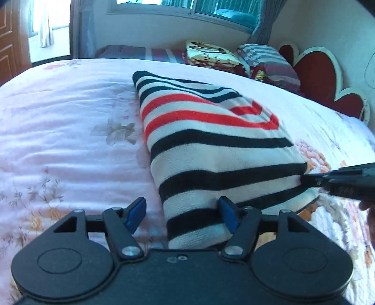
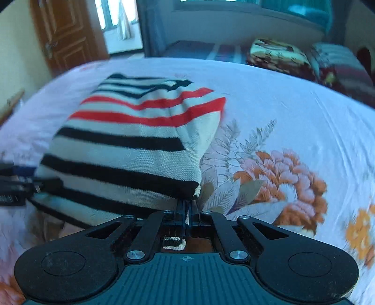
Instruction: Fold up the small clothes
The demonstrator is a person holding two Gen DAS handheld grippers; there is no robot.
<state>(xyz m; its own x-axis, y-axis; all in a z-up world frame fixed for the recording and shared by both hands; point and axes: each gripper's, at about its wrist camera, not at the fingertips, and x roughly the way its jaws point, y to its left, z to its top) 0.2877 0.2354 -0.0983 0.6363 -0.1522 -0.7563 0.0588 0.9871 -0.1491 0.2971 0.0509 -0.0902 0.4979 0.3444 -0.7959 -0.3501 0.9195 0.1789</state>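
Daylight enters through the window (image 1: pixel 187 7) beyond the bed (image 1: pixel 58 117) and through a washed-out, overexposed doorway (image 1: pixel 49 30) left of that window. The bed is brightly and evenly lit with a cool blue cast. The left wrist view is fairly sharp; the right wrist view shows motion blur. Fisheye curvature bends the bed's far edge, and dark vignetting fills the corners.

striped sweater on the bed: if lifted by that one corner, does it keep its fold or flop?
Probably flops: the striped sweater is soft knit, already sagging from the corner pinched in the right gripper. Its folded layers look loose, so they may slide apart. It likely drags rather than slides on the wrinkled bedspread; the open left gripper could steady its edge.
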